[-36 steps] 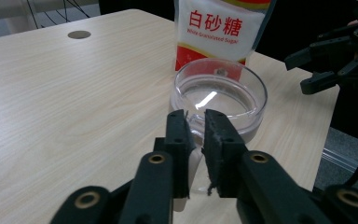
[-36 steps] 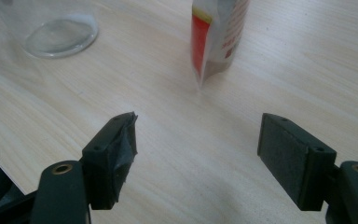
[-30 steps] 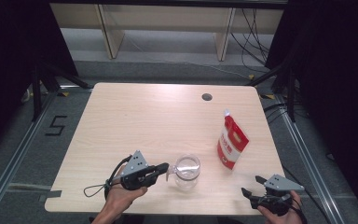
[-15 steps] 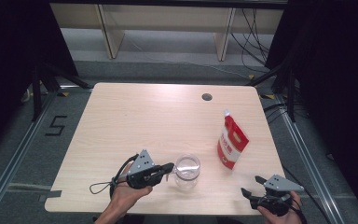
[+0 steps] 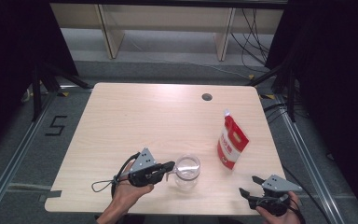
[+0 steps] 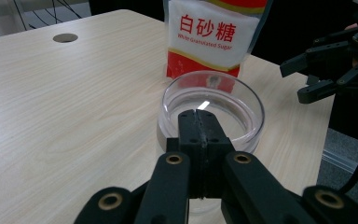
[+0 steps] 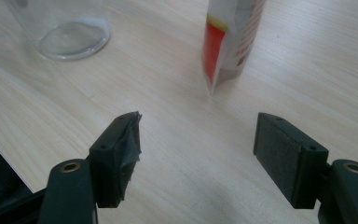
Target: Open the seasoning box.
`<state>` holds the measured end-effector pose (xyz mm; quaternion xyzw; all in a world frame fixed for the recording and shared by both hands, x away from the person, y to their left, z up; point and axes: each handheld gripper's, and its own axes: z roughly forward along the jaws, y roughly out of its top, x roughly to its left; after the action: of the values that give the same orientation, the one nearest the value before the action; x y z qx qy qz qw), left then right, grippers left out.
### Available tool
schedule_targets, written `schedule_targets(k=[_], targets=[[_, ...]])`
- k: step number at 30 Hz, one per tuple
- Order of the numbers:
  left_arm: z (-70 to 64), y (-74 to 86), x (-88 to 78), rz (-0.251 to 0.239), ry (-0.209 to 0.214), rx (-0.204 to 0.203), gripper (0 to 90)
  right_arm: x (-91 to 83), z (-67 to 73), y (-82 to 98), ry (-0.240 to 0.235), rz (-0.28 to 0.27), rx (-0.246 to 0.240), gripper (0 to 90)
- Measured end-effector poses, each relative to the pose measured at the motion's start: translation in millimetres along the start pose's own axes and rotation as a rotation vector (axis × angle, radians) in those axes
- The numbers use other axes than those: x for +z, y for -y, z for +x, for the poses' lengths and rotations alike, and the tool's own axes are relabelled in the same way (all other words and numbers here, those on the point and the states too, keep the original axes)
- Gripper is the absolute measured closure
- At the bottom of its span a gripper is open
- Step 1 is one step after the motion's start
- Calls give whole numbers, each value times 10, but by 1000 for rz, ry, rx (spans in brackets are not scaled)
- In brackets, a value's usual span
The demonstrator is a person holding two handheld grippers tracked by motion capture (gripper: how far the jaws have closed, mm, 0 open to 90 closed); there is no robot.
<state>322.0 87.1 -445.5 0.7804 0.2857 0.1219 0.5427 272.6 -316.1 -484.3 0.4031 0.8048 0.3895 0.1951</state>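
Note:
A clear glass jar (image 5: 187, 170) stands near the table's front edge, with nothing seen inside it (image 6: 256, 112). My left gripper (image 5: 171, 164) lies level just left of it, shut. Its jaws are pressed flat together, and their tips (image 6: 198, 116) reach the jar's near rim. A red and white sugar pouch (image 5: 232, 144) stands upright right of the jar (image 6: 205, 37). My right gripper (image 5: 248, 185) hovers at the front right corner, open (image 7: 198, 126). Its jaws have just been closing a little, with nothing between them. It faces the pouch (image 7: 228, 42) and the jar (image 7: 70, 32).
The wooden table (image 5: 144, 121) has a round cable hole (image 5: 207, 97) at its back right. The left gripper's cable (image 5: 103, 185) loops on the table by the front edge. Floor rails run along both sides, and shelving stands behind the table.
The left gripper has crept slightly to the right, toward the jar. The right hand has stayed where it was.

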Motion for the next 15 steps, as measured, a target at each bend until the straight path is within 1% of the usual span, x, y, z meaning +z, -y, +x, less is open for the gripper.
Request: schedule_targets(k=[1, 2, 3, 4, 5, 6, 7, 8, 9, 10, 11, 12, 13, 14, 15], targets=[[3, 7, 3, -1, -2, -11, 893, 1, 1, -3, 2, -1, -3, 324], [8, 11, 2, 7, -9, -5, 893, 5, 2, -5, 7, -7, -13, 324], [11, 16, 4, 10, -11, -3, 893, 8, -4, -8, 1, -3, -19, 325], [17, 26, 12, 7, -7, -1, 893, 5, 5, -6, -7, 7, -5, 327], [10, 35, 13, 6, -13, -6, 893, 7, 18, -3, -3, 2, 3, 330], [10, 38, 13, 5, -9, -8, 893, 13, 6, -6, -4, -9, -24, 335], [7, 37, 14, 7, -8, -5, 893, 4, 14, -9, 1, -9, -25, 338], [0, 35, 17, 8, -9, 3, 893, 3, 32, -8, -3, -9, -5, 340], [-13, 39, 22, 7, -8, 1, 892, 0, 27, -13, -5, -17, -24, 346], [-17, 39, 25, 8, -1, 7, 893, -6, 45, -13, -6, -17, -13, 355], [-21, 42, 25, 9, -3, 9, 893, 2, 23, -18, -2, -38, -43, 367], [-19, 44, 26, 6, 0, 9, 892, 9, 32, -21, -20, -33, -32, 372], [-14, 48, 24, 4, 1, 6, 892, 10, 33, -26, -11, -32, -45, 375], [-10, 53, 22, 1, -1, 5, 892, 7, 45, -31, -14, -29, -41, 379], [-7, 57, 21, -2, 0, 3, 892, 11, 50, -35, -14, -35, -50, 385]])
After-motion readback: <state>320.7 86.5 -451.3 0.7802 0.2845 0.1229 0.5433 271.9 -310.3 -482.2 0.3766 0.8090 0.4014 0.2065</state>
